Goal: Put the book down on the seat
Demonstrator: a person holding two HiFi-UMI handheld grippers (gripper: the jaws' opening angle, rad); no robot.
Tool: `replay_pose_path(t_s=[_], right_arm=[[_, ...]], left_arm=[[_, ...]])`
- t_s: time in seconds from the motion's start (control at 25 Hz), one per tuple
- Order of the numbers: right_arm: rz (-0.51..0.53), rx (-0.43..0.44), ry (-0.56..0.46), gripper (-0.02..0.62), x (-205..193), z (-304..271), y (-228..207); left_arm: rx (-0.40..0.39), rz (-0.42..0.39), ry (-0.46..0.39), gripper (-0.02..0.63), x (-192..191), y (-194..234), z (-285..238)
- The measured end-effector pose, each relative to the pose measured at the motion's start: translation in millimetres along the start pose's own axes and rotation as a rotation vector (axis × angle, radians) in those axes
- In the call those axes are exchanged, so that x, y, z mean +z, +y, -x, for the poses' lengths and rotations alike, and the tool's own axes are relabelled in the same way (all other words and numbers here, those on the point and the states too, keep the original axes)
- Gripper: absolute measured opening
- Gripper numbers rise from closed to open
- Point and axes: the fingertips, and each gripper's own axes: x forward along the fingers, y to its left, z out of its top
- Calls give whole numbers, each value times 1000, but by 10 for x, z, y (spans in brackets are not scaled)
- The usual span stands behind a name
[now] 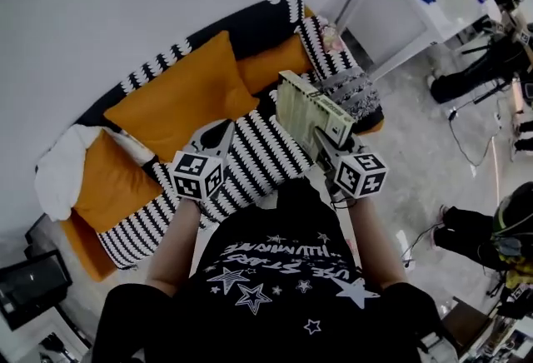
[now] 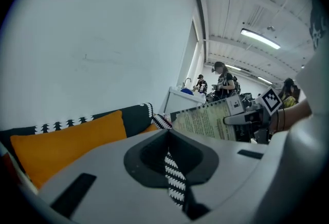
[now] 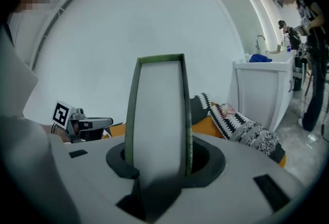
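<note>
Book point(image 1: 310, 113) stands clamped upright in our right gripper point(image 1: 323, 146) above the striped seat point(image 1: 265, 155), and we judge it stiff, thick and fairly heavy, best pinched across both covers, while our left gripper point(image 1: 218, 136) hangs alongside, jaws nearly together and empty.

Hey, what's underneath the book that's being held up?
Below the thick green-edged book lies the sofa's black-and-white striped seat cover, with an orange cushion behind. The patch straight beneath is covered by the book and right gripper.
</note>
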Motion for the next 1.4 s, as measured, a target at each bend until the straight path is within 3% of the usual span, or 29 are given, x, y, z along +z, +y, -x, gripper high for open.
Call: replay_pose_path(t_s=[0.4,0.72,1.08,1.4], right_arm=[[126,146,172,169,331,-764,-791],[282,257,340,169,357,-1440,-1106],[463,427,620,170,92,-2148,-1304],[676,570,898,169,-427,-2521,-1371]], left_arm=[[125,60,3,9,272,149,-743],[223,129,21,9,303,400,-1125],[290,201,56,9,282,689,-1389],[334,270,103,9,120,772,-1563]])
